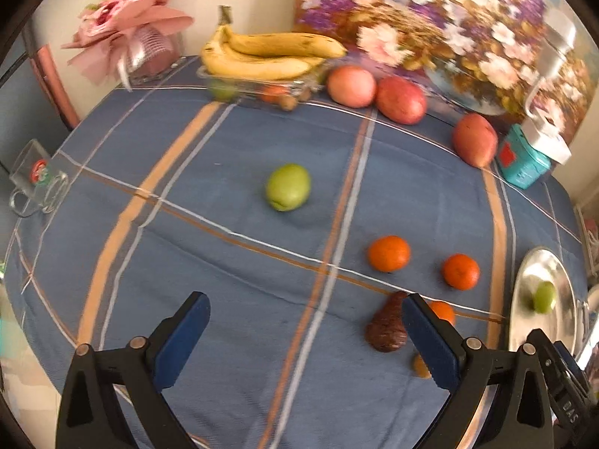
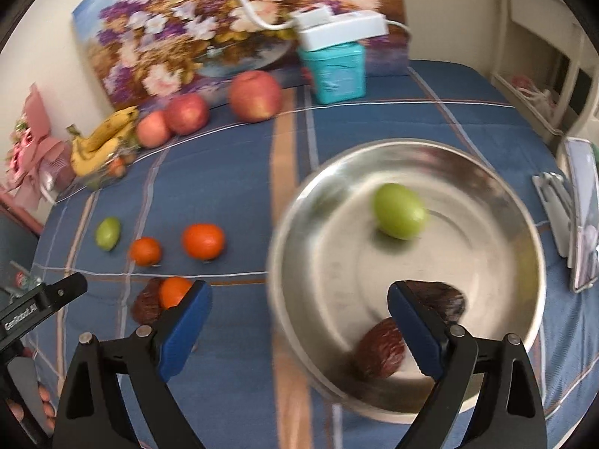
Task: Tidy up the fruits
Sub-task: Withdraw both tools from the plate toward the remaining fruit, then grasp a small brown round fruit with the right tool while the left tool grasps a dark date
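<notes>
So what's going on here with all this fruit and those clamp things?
A person holding two hand grippers is sorting fruit into a metal bowl on a blue cloth. Both the left gripper and the right gripper are open and empty. The bowl holds a green fruit and two dark brown fruits. Oranges, another green fruit and a brown fruit wait on the cloth.

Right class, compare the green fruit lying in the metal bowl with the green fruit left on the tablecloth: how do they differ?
The green fruit in the bowl lies inside the metal bowl beside two dark brown fruits; the green fruit on the cloth lies alone on the blue tablecloth, still unsorted. In the right wrist view the bowl one looks larger, but only because it is nearer that camera. Both are smooth, oval and light green.
</notes>
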Motion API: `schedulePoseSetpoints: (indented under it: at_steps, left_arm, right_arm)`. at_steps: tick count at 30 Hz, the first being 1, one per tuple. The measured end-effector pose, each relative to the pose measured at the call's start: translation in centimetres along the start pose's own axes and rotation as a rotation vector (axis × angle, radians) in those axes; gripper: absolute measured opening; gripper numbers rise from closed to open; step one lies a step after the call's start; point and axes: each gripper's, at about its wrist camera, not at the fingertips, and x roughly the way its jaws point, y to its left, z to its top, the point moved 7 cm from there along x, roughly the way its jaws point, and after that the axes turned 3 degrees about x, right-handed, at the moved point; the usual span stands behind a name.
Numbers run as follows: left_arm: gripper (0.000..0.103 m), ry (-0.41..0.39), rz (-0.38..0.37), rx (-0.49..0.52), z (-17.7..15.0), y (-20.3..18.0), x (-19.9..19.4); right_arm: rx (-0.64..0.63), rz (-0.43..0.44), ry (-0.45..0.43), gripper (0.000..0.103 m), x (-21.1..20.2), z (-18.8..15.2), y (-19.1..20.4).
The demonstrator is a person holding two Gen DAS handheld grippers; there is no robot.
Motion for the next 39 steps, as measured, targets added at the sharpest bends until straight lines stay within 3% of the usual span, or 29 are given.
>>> schedulePoseSetpoints:
  at_steps: [9,14,21,25,33,36,39]
  left_arm:
    - [0.103,-0.003,-0.017,-0.028,0.0,2.2,-0.2]
    - [0.103,0.015,-0.097,-0.063,0.0,2.4,0.1]
    - [0.103,0.074,-0.177,-0.023,-0.7,0.1,1.7]
    - [0.103,0.149,-0.212,-0.013,-1.8,-1.4,3.9]
    - [0.102,0.209,-0.207,0.033,-2.8,-3.4,5.9]
    - [0.097,0.209,-0.206,0.04,-2.6,-4.1,6.0]
    - [0.085,0.211,-0.212,0.045,-2.4,-4.9,6.1]
  right_arm:
    - [-0.104,0.064,0.045,0.095,0.9,-1.3,6.0]
    - [-0.152,0.071,0.079,0.095,1.8,-2.4,8.0]
    - [-0.167,0.054,0.128,0.095,3.4,-3.4,8.4]
    - [-0.178,0.046,0.167,0.095,4.5,-4.2,8.5]
    - [-0.208,0.008,0.219,0.095,6.1,-5.6,8.2]
    - [-0.218,0.002,0.214,0.095,6.2,-5.7,8.4]
    - [-0.228,0.004,0.205,0.09,5.9,-5.5,8.8]
